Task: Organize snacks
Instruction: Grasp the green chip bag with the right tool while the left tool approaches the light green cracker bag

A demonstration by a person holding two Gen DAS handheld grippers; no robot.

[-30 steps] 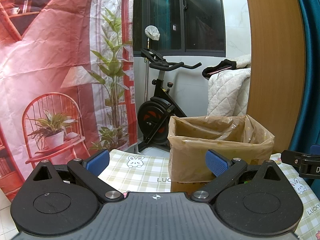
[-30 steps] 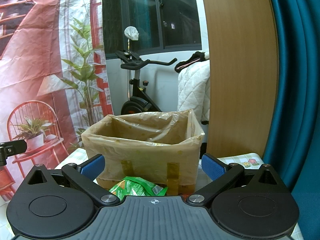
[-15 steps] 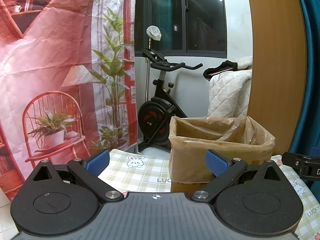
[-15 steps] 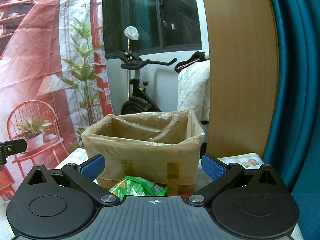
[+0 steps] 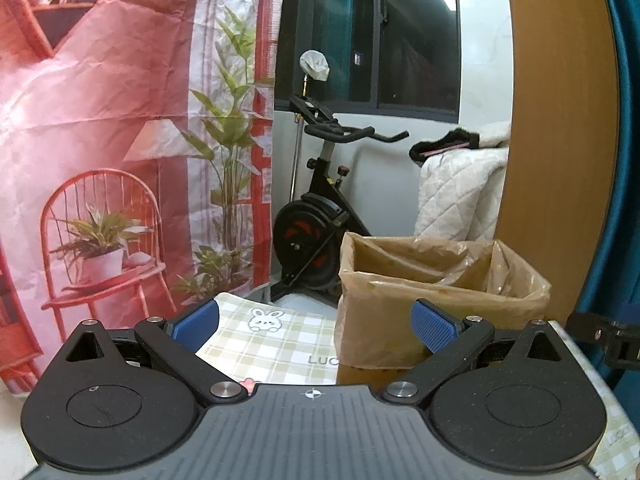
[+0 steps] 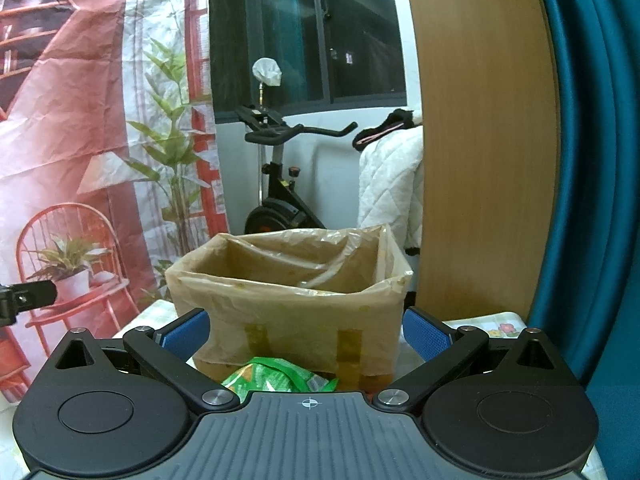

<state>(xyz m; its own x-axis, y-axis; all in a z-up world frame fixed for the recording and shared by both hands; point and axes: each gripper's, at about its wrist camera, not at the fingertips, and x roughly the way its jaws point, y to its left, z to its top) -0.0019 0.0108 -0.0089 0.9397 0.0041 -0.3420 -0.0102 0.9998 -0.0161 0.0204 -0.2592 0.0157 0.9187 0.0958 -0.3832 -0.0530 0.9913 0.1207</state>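
Barely begun, by the look of it. 1 snack in sight: a green snack packet, lying on the table just in front of the lined box, low in the right wrist view and partly hidden behind that gripper's body. Not yet picked up, not yet in the box. Box interior mostly out of sight from both views; only crumpled plastic liner visible inside, so no telling whether anything already sits at the bottom. Box placed toward the far edge of the table, close to the wooden panel.

Left gripper held level and low above the checked tablecloth, pointing at the far edge with the box off to its right; blue pads spread wide, nothing between them. Right gripper likewise level, aimed squarely at the front face of the box, jaws wide apart and empty, the green packet just below and short of the pads. Tip of each gripper showing at the edge of the other's view, side by side.

Likely next: dip the right gripper onto the packet, pinch, lift over the rim.
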